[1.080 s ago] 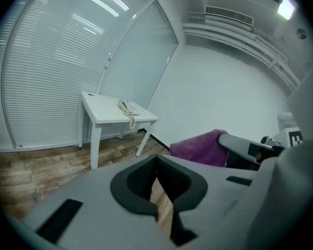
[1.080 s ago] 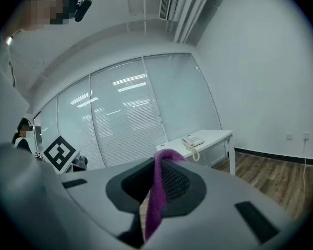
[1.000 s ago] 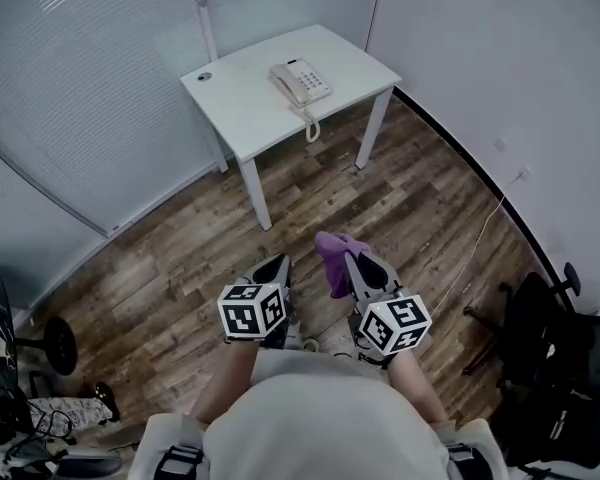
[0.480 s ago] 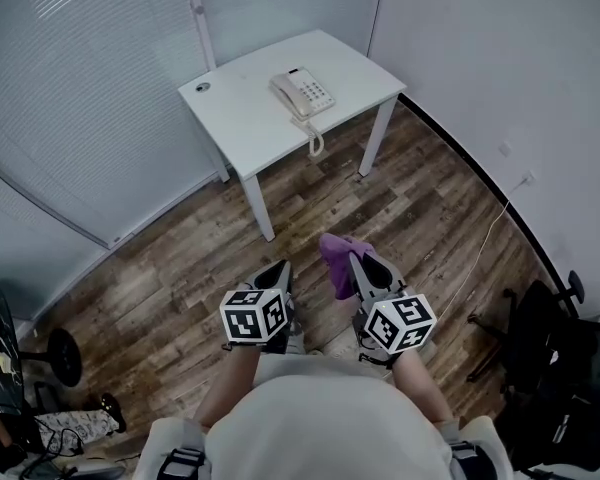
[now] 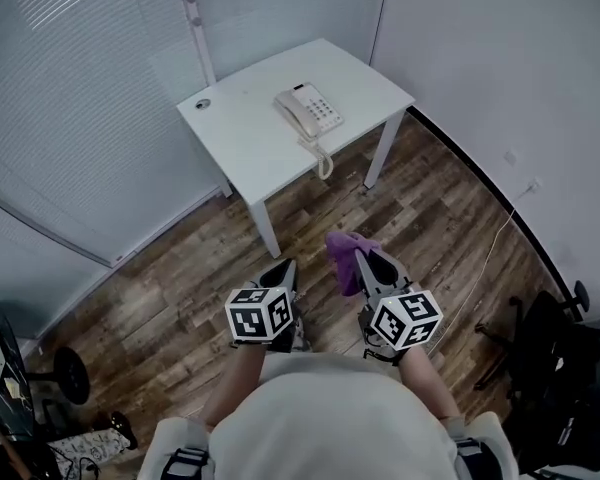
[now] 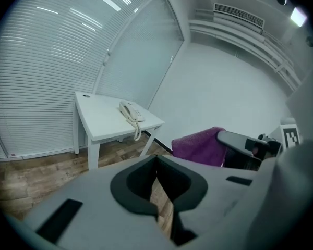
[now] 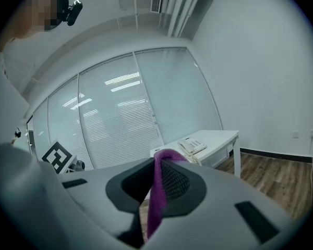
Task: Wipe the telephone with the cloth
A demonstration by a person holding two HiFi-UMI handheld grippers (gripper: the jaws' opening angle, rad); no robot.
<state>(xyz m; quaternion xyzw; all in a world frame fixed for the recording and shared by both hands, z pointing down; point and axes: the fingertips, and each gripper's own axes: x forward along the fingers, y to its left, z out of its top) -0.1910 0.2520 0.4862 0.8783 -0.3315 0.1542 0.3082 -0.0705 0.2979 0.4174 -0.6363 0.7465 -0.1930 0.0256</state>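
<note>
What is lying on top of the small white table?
A cream corded desk telephone sits near the small white table's near edge, its coiled cord hanging over it. A small round grey fitting sits at a far corner. The tabletop beneath the telephone is covered.

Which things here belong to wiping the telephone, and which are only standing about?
For the job: telephone, purple cloth clamped in the right gripper, white table.
Standing about: black office chair, white floor cable.
</note>
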